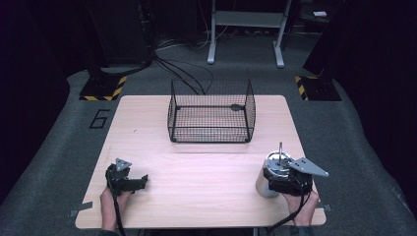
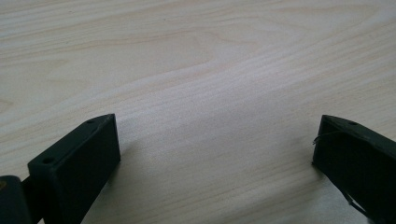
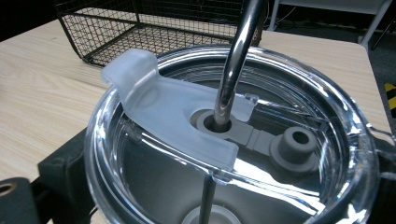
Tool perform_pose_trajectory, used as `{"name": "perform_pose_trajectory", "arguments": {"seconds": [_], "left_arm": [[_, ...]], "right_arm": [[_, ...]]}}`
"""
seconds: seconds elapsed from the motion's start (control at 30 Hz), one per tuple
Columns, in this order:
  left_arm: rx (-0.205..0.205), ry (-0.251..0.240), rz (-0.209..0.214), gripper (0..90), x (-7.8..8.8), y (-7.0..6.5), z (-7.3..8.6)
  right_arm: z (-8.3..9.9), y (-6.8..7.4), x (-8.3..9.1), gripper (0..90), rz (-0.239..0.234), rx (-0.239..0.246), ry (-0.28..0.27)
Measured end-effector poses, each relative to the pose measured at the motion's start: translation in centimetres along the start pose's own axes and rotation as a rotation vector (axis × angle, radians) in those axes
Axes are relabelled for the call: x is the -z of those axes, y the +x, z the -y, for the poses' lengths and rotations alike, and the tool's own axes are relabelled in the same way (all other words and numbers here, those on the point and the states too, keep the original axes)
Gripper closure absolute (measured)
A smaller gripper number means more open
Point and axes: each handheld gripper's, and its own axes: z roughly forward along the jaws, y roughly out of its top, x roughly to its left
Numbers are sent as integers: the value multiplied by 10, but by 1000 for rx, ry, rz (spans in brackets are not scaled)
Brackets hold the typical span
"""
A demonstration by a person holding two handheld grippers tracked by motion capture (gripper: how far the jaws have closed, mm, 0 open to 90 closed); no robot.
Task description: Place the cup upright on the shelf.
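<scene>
Right claw clamped around a steel tumbler at lower right of the high view; left claw spread wide and empty at lower left.

The right claw [image 1: 273, 178] grips the tumbler [image 1: 269, 178], its black jaws pressed against either side of the cup in the right gripper view, their tips hidden under the rim. The tumbler stands upright on the counter [image 1: 206, 167], with a clear plastic lid [image 3: 327, 116], a frosted sliding tab [image 3: 163, 112], grey rubber plugs and a shiny metal straw [image 3: 236, 60] cut off at the top edge. The left claw [image 1: 142, 181] hovers over pale wood grain, jaws far apart, holding nothing. A black wire basket [image 1: 211, 112] sits upper centre, well apart from both.
</scene>
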Motion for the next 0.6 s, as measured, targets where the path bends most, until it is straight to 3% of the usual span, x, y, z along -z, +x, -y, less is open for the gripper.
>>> {"name": "perform_pose_trajectory", "arguments": {"seconds": [0.6], "left_arm": [[2,-1,0,5,0,0,0]], "right_arm": [[-11,5,-5,35,-19,28,-15]]}}
